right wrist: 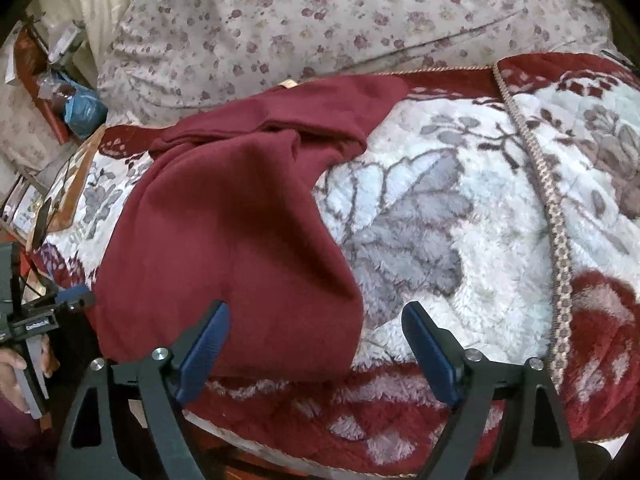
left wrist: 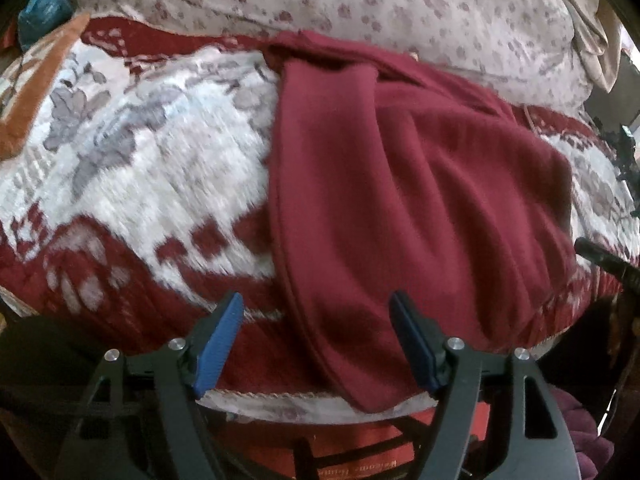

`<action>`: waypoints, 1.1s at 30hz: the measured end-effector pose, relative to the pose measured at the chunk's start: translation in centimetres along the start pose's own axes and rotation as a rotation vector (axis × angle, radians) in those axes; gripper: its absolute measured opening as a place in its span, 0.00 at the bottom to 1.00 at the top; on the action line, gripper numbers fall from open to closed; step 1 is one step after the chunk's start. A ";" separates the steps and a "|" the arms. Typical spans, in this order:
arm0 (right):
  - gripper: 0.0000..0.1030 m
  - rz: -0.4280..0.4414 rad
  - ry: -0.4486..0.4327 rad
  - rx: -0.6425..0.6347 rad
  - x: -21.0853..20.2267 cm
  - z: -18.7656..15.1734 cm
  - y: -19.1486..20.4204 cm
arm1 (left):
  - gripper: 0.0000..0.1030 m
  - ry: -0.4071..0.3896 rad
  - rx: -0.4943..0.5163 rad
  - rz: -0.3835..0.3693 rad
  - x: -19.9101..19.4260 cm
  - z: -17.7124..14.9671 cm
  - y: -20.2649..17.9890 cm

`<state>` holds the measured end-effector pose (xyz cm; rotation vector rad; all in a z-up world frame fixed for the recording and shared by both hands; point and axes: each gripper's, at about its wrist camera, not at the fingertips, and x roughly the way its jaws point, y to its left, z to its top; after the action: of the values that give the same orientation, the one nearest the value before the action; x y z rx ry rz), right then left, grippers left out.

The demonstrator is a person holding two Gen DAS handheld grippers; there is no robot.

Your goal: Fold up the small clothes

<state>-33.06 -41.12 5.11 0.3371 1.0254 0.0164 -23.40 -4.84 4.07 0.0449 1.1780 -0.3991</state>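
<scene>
Both tools (left wrist: 318, 344) (right wrist: 316, 350) hover spread over maroon garment (left wrist: 400, 200).

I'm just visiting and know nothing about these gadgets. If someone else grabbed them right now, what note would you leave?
Left hand-held gripper: open, empty, over the near hem of the maroon garment.
Right hand-held gripper: open, empty, by its near right corner.
Garment lies on the floral blanket, partly folded lengthwise, with rumpled layers bunched at the far end.
Left: smooth it and finish the fold.
</scene>
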 end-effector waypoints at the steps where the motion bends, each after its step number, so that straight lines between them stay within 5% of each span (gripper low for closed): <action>1: 0.88 0.002 0.006 -0.005 0.3 -0.1 0.0 | 0.72 0.011 -0.007 -0.008 0.3 -0.2 0.0; 12: 0.88 0.001 -0.015 -0.019 2.3 0.6 -0.5 | 0.75 0.024 -0.018 -0.033 1.4 -0.5 -0.8; 15: 0.61 -0.048 -0.006 -0.101 2.5 0.7 0.3 | 0.75 0.027 -0.046 -0.049 1.2 -0.7 -0.3; 16: 0.30 -0.049 -0.006 -0.131 2.4 0.5 0.7 | 0.75 0.029 -0.052 -0.053 1.2 -0.9 -0.1; 17: 0.13 -0.027 -0.002 -0.131 2.2 0.5 0.8 | 0.75 0.032 -0.057 -0.056 1.1 -1.0 0.0; 20: 0.13 0.085 0.021 -0.096 1.4 0.0 0.8 | 0.75 0.037 -0.066 -0.064 1.0 -1.4 0.2; 24: 0.16 0.104 0.037 -0.096 1.8 -0.2 1.0 | 0.75 0.037 -0.069 -0.059 1.0 -1.5 0.0; 26: 0.31 0.105 0.035 -0.073 2.3 0.0 0.9 | 0.73 0.036 -0.068 -0.055 1.0 -1.4 -0.1; 31: 0.33 0.118 0.021 -0.076 3.2 0.4 1.3 | 0.45 0.030 -0.045 -0.039 1.0 -1.5 -0.7; 33: 0.11 0.109 0.013 -0.071 2.8 0.3 1.3 | 0.24 0.022 -0.026 -0.035 0.9 -1.2 -1.2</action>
<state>-31.13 -39.47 3.33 0.3282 1.0155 0.1531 -24.56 -5.88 3.03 0.0057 1.2068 -0.4150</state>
